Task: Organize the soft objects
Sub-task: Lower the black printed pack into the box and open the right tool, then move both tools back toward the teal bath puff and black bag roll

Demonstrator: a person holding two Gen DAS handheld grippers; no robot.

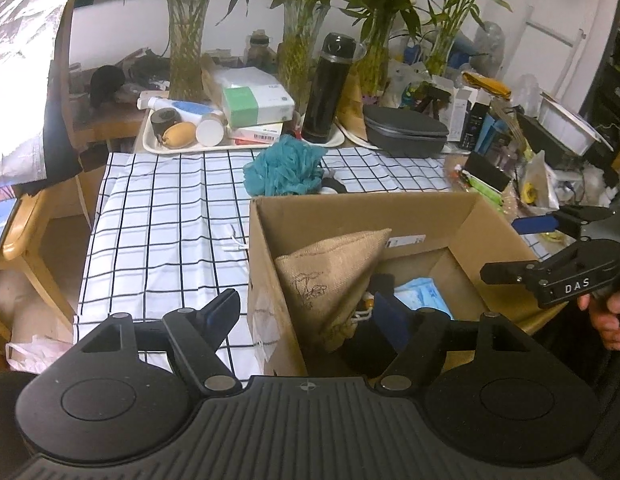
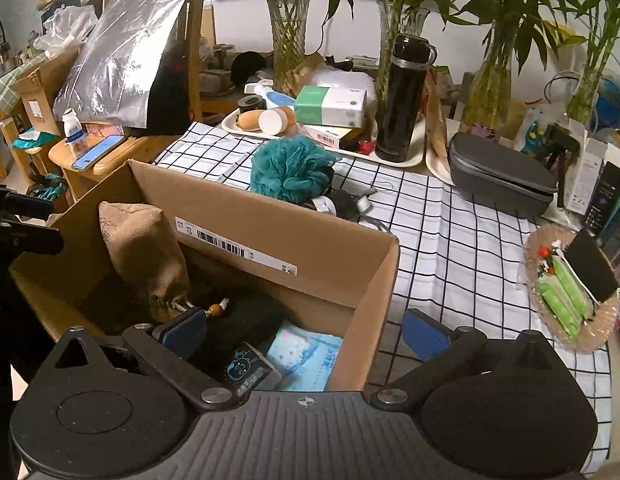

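On the checkered tablecloth stands the cardboard box; my left gripper is wide, empty, the burlap pouch between its fingers, untouched; my right gripper is wide too.

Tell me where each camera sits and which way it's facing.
Left wrist: on the left hand-held gripper, angled down over the cardboard box's left wall; right hand-held gripper and a hand show.
Right wrist: on the right hand-held gripper, angled down over the box's right wall.
Shared: box, burlap pouch, teal bath pouf.
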